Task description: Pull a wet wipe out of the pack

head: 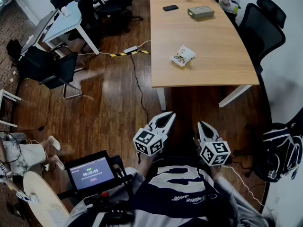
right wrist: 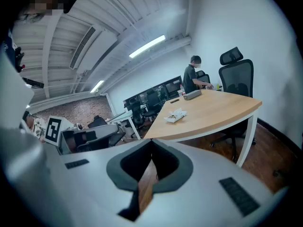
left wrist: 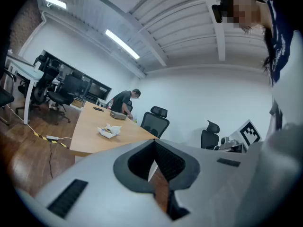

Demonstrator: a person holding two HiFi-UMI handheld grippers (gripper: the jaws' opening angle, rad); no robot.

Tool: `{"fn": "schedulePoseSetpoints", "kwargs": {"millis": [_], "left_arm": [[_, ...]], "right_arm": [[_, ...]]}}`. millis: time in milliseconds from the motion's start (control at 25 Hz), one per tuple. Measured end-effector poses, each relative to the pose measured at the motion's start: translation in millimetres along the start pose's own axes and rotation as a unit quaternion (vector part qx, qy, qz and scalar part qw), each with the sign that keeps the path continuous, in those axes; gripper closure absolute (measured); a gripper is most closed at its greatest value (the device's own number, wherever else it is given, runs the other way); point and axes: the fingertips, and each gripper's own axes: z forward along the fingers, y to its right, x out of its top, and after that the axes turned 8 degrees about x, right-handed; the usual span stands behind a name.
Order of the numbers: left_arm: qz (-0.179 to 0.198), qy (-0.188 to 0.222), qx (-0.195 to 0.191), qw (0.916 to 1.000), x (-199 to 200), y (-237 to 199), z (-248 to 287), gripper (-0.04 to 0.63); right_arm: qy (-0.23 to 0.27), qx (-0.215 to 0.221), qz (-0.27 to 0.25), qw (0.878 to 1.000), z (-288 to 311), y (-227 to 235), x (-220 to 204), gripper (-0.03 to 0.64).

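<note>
The wet wipe pack (head: 182, 56) is a small white packet lying on the wooden table (head: 213, 70), well ahead of both grippers. It also shows small in the left gripper view (left wrist: 109, 130) and in the right gripper view (right wrist: 175, 116). My left gripper (head: 170, 114) and right gripper (head: 200, 124) hang side by side over the floor, short of the table's near edge. In its own view the left gripper (left wrist: 154, 143) has its tips together with nothing between them. The right gripper (right wrist: 151, 142) looks the same, tips together and holding nothing.
A grey box (head: 200, 12) and a dark phone (head: 170, 7) lie at the table's far end, where a person (right wrist: 191, 77) stands. Black office chairs (head: 258, 30) flank the right side. A cable (head: 138, 84) crosses the wooden floor. A timer screen (head: 91, 173) sits at lower left.
</note>
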Motion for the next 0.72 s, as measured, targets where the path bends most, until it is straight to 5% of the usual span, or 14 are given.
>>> {"fn": "schedulePoseSetpoints", "kwargs": {"millis": [720], "left_arm": [[-0.013, 0.002, 0.071, 0.9974, 31, -30, 158, 0.594]], "right_arm": [[-0.031, 0.074, -0.018, 0.997, 87, 137, 92, 0.62]]}}
